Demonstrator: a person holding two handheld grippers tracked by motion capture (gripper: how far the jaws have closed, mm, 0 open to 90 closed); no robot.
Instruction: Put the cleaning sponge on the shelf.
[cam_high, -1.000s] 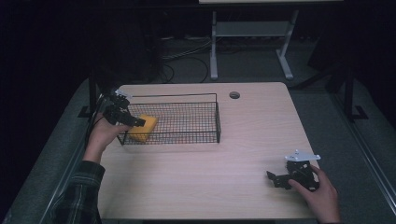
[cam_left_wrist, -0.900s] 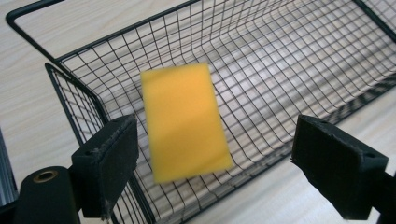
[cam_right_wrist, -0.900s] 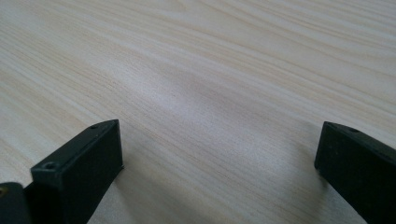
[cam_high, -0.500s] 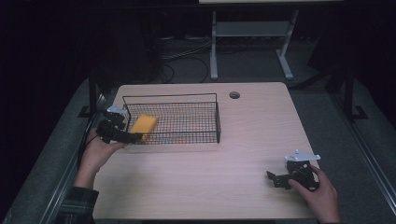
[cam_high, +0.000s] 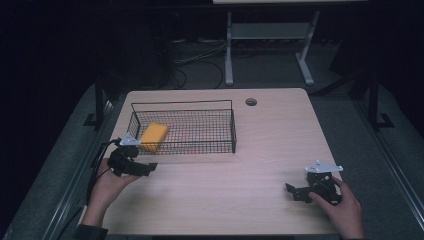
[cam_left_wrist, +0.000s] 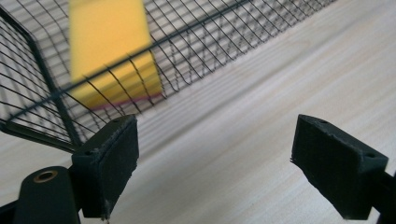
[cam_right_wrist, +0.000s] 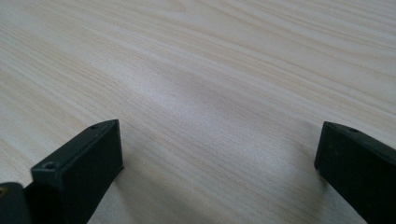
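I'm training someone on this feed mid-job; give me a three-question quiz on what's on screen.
1. True or false: the yellow sponge lies inside the wire basket.
2. Which tool is nearer the basket? A) left tool B) right tool
3. Fill in: both tools' jaws are ____, holding nothing.

Key:
1. True; it lies at the basket's left end.
2. A; the left tool sits just outside the basket's left front corner, the right one low near the table's right front.
3. open.
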